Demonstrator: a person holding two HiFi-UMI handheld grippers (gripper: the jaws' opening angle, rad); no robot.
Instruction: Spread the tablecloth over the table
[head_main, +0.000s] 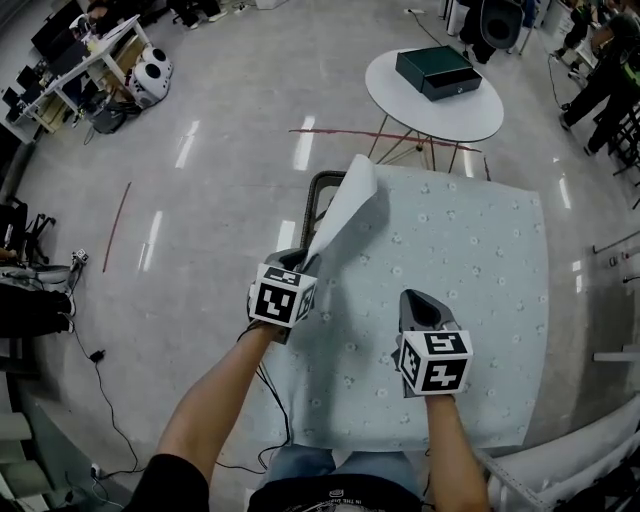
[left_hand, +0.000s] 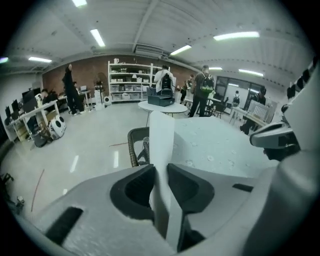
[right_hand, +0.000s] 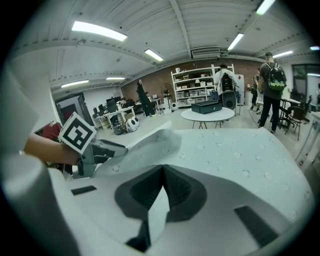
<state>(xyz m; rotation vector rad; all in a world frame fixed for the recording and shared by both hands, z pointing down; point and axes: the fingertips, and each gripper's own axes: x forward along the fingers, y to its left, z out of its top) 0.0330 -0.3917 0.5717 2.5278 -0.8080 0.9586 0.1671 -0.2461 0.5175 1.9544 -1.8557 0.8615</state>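
A pale blue tablecloth (head_main: 470, 250) with small flower prints lies over the table in the head view. Its left edge is lifted into an upright flap (head_main: 345, 205) that shows a white underside. My left gripper (head_main: 300, 262) is shut on the lower end of that flap; in the left gripper view the cloth (left_hand: 161, 145) runs up between the closed jaws of the left gripper (left_hand: 161, 167). My right gripper (head_main: 420, 300) rests low over the cloth's near middle. In the right gripper view it (right_hand: 163, 169) is shut with a thin fold of cloth (right_hand: 156, 215) pinched between its jaws.
A dark curved metal frame (head_main: 320, 190) stands at the table's far left edge. Beyond it is a round white table (head_main: 390, 95) carrying a dark green box (head_main: 438, 72). People stand at the far right (head_main: 600, 70). Cables (head_main: 100, 360) lie on the floor at left.
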